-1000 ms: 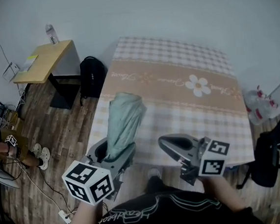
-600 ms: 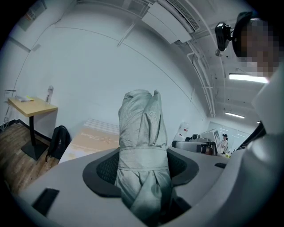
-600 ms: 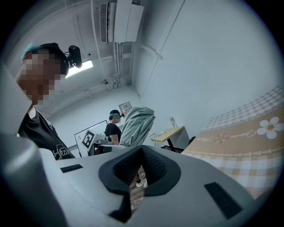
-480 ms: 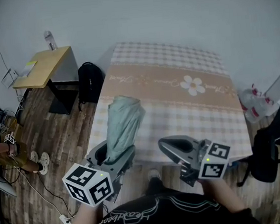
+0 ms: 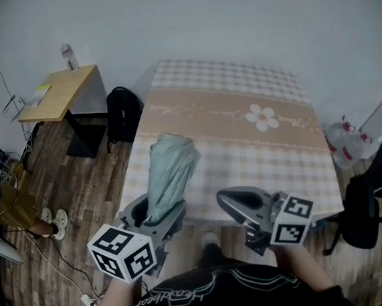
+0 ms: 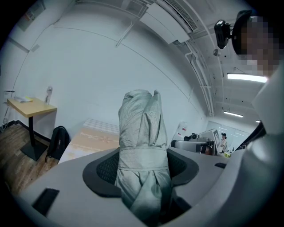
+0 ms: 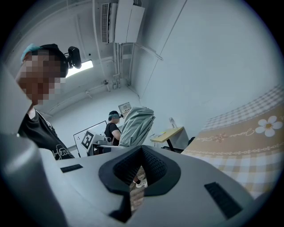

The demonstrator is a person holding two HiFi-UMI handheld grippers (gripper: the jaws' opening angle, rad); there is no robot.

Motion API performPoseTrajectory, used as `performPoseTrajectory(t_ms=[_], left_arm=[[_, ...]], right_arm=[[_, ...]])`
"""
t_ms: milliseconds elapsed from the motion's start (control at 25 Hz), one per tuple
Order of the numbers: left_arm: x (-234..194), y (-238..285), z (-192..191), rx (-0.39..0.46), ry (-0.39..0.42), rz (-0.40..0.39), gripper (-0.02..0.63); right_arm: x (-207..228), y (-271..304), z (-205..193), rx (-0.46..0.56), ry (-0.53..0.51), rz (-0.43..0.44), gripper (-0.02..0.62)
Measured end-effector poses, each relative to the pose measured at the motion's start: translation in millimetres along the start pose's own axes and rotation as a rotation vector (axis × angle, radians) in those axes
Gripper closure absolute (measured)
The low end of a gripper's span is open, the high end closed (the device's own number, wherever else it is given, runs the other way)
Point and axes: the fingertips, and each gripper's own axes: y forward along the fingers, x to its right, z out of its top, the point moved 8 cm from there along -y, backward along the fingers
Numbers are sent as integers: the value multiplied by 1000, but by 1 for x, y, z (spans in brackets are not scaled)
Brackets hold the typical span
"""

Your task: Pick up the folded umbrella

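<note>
The folded umbrella (image 5: 168,171), a single pale green bundle, is sitting in the left gripper (image 5: 151,212). The two jaws are pinching it at its wrap strap. Its fabric end is sticking out past them, over the near left corner of the table (image 5: 244,144), and its lower end is hiding inside the gripper. The right gripper (image 5: 230,199) is hanging just beside it, jaws pressed together at the tips and carrying nothing. Two marker cubes are showing, one on the left (image 5: 122,250) and one on the right (image 5: 291,218).

The table is wearing a checked cloth with one white daisy (image 5: 263,117) and lines of script too small to read. Beyond its left side, one wooden desk (image 5: 61,91) is standing with one bottle (image 5: 67,56) on it, and one black backpack (image 5: 123,108) is leaning near it. One black chair (image 5: 375,185) is being cut off at the right edge. White lettering on the wearer's black shirt (image 5: 211,288) is blurring beyond reading.
</note>
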Motion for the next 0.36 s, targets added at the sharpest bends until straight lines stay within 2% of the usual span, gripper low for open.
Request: performPoseTrajectory(t_ms=[360], left_arm=[[-3,3,0,-3,1,-2,341]], right_arm=[[4,2,-1,-5,0,-4,584]])
